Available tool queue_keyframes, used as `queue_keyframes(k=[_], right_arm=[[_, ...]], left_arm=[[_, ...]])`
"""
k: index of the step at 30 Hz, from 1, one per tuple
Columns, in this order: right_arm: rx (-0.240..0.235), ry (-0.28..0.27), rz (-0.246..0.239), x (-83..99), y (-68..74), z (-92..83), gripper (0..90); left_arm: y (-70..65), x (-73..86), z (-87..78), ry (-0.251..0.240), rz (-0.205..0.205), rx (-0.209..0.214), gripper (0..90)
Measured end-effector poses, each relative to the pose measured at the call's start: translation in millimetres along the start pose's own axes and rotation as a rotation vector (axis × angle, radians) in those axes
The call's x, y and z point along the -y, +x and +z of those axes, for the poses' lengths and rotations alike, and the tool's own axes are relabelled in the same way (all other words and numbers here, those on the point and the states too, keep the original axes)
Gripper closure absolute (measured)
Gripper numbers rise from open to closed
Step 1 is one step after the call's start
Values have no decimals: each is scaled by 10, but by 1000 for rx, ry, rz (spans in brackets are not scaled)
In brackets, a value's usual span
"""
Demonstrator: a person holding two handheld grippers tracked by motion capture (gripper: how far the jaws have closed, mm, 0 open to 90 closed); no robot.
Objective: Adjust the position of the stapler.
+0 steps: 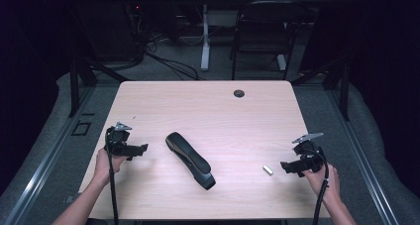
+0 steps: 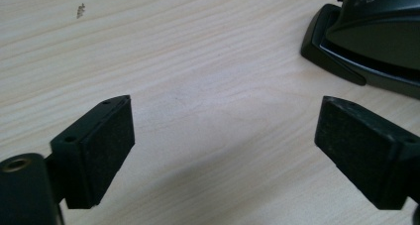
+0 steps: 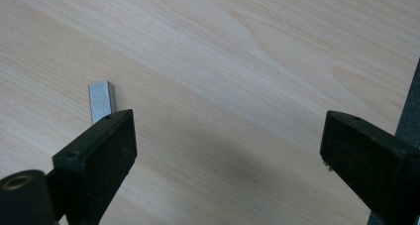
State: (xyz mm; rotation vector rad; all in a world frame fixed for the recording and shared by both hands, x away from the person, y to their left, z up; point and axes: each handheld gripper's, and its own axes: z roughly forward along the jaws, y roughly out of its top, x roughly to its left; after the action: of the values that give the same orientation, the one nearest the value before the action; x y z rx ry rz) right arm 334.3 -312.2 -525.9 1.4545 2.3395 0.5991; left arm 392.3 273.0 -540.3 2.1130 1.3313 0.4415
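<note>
A black stapler [image 1: 190,159] lies diagonally in the middle of the light wood table [image 1: 208,111]. A small silver block of staples [image 1: 268,170] rests on the table to its right. My left gripper [image 1: 141,149] is held just left of the stapler, open, with nothing between its jaws. In the left gripper view one end of the stapler [image 2: 369,34] sits at the upper right, beyond the open gripper [image 2: 225,150]. My right gripper [image 1: 285,166] hovers just right of the staples, open. In the right gripper view the staples [image 3: 101,101] peek out behind the left jaw of the gripper [image 3: 228,155].
A round cable grommet [image 1: 239,93] is set in the table's far edge. Beyond the table stand a black chair [image 1: 262,29] and a white desk leg [image 1: 205,36] with cables on the floor. The table's right edge [image 3: 408,101] runs close to my right gripper.
</note>
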Motion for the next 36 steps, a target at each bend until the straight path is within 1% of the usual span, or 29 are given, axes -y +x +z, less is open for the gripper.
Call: queue_keyframes(k=[1, 2, 4, 6, 8, 9, 10, 11, 12, 13, 14, 15, 16, 17, 18, 19, 20, 21, 22, 23, 24, 26, 27, 29, 32, 33, 34, 35, 36], right_arm=[[1, -4, -3, 1, 5, 1, 70], [1, -4, -3, 1, 5, 1, 70], [2, 5, -24, 8, 20, 5, 71], [6, 8, -33, 7, 25, 6, 71], [-1, 3, -38, -2, 27, 3, 72], [1, 4, -37, -6, 31, 3, 72], [1, 4, -37, -6, 31, 3, 72], [1, 8, -41, -9, 32, 6, 73], [-7, 12, -42, -13, 40, 13, 73], [-4, 15, -48, -17, 44, 17, 73], [-10, 11, -52, -23, 50, 21, 71], [-10, 11, -52, -23, 50, 21, 71], [-12, 5, -51, -26, 59, 16, 71], [-12, 5, -51, -26, 59, 16, 71], [-10, 1, -58, -30, 57, 8, 70], [-10, 0, -58, -32, 57, 6, 71], [-9, -3, -57, -36, 58, 4, 71], [-9, -4, -58, -39, 59, 3, 71], [-7, -7, -57, -39, 61, 3, 70], [-7, -7, -57, -39, 61, 3, 70], [-7, -5, -63, -37, 62, -3, 69], [-15, -7, -63, -31, 61, -12, 68], [-11, -12, -61, -27, 60, -12, 68], [-17, -15, -58, -19, 54, -11, 66], [-14, -11, -61, -18, 46, -13, 66], [-14, -11, -61, -18, 46, -13, 66], [-23, -9, -61, -25, 54, -7, 66], [-19, -10, -61, -26, 59, -4, 66], [-19, -10, -61, -26, 59, -4, 66]], left_arm=[[0, 0, 0, 0, 0, 0, 113], [-3, -4, 4, -11, -6, -5, 113], [-13, -17, 3, -8, 2, -9, 139], [-25, -25, 2, -7, 13, -16, 143], [-39, -31, -5, -17, 11, -24, 158], [-42, -37, -4, -24, 4, -27, 182], [-42, -37, -4, -24, 4, -27, 229], [-43, -48, 1, -32, 1, -37, 229], [-41, -61, 12, -36, 7, -44, 293], [-48, -76, 22, -42, -6, -43, 338], [-64, -108, 32, -59, -9, -41, 466], [-64, -108, 32, -59, -9, -41, 507], [-105, -143, 55, -79, 7, -41, 586], [-105, -143, 55, -79, 7, -41, 626], [-157, -173, 90, -78, 31, -31, 683], [-184, -189, 120, -74, 51, -25, 713], [-184, -189, 120, -74, 51, -25, 743], [-210, -205, 163, -70, 66, -16, 770], [-219, -212, 190, -72, 71, -13, 793], [-219, -212, 190, -72, 71, -13, 812], [-216, -226, 224, -66, 84, -6, 831], [-210, -231, 251, -71, 86, -3, 854], [-203, -238, 275, -69, 81, 9, 859], [-206, -240, 309, -73, 86, 14, 861], [-205, -254, 337, -63, 92, 25, 863], [-210, -262, 366, -73, 97, 24, 863], [-210, -270, 381, -66, 113, 25, 872], [-224, -277, 419, -63, 126, 30, 874], [-224, -277, 419, -63, 126, 30, 881]])
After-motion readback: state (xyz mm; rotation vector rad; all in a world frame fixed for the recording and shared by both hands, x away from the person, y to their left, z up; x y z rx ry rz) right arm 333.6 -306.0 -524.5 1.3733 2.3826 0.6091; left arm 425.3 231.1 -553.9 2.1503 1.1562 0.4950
